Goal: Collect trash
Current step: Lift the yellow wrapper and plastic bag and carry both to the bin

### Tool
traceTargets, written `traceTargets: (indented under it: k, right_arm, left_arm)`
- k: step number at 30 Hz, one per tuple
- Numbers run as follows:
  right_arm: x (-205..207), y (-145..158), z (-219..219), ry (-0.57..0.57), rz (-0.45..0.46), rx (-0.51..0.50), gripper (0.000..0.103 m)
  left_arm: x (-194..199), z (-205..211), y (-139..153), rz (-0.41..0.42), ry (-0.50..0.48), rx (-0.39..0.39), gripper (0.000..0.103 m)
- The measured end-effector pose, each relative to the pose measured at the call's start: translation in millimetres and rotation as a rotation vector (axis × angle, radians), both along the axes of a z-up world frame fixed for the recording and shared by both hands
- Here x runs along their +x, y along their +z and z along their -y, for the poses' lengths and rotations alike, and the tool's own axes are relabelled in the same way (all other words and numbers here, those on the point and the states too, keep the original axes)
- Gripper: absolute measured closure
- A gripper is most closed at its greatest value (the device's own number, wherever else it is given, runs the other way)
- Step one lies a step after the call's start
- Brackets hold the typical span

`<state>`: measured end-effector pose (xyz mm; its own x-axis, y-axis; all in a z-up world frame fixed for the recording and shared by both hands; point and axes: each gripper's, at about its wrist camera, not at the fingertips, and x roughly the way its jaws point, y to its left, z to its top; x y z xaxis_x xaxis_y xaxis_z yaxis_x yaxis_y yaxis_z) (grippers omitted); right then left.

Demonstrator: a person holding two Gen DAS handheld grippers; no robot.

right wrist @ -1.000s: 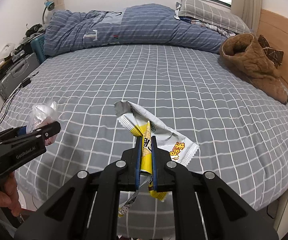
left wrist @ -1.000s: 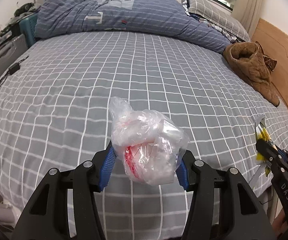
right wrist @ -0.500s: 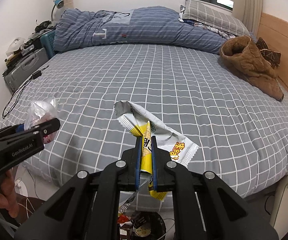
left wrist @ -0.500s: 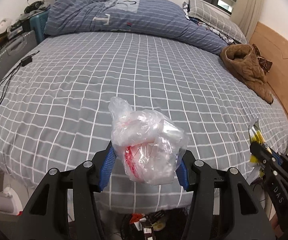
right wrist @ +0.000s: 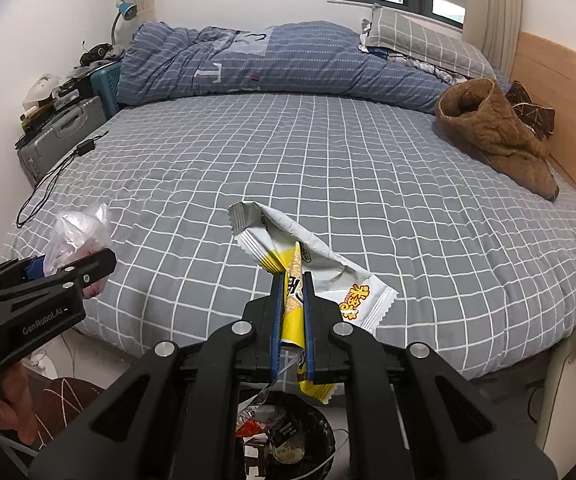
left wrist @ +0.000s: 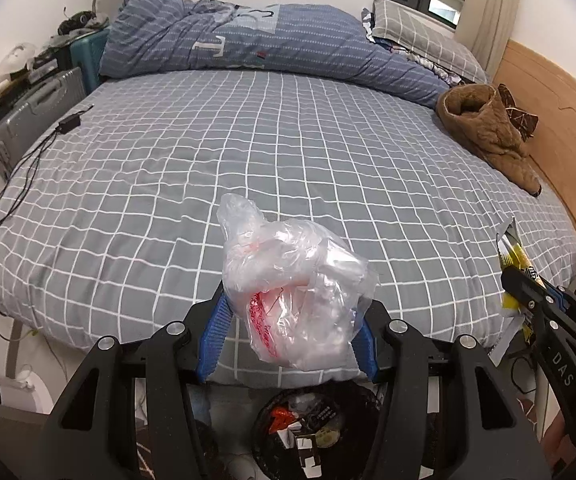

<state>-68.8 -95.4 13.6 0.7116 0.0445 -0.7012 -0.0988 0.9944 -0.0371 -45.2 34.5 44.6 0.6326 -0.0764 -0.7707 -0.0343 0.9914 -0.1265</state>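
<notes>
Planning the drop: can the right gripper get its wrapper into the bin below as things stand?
Probably yes. The right gripper, shut on the yellow snack wrapper, hangs past the bed edge, the trash bin open below it and nothing visible between.

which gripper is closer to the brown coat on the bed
Right. The right gripper sits on the brown coat side; the left gripper is beside it, farther away across the bed.

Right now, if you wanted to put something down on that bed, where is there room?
The middle of the checked sheet is bare, bordered by the blue duvet at the far side, the black cable on the left and the brown fleece garment on the right. The far-left bedside, with the grey suitcase, is crowded.
</notes>
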Motion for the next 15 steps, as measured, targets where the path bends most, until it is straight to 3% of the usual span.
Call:
traceTargets:
  k: [15]
  right_arm:
    - [-42, -3, 7, 0.001, 0.004, 0.006, 0.095]
  left_arm:
    - [-49, 8, -4, -0.006, -0.015, -0.025, 0.051]
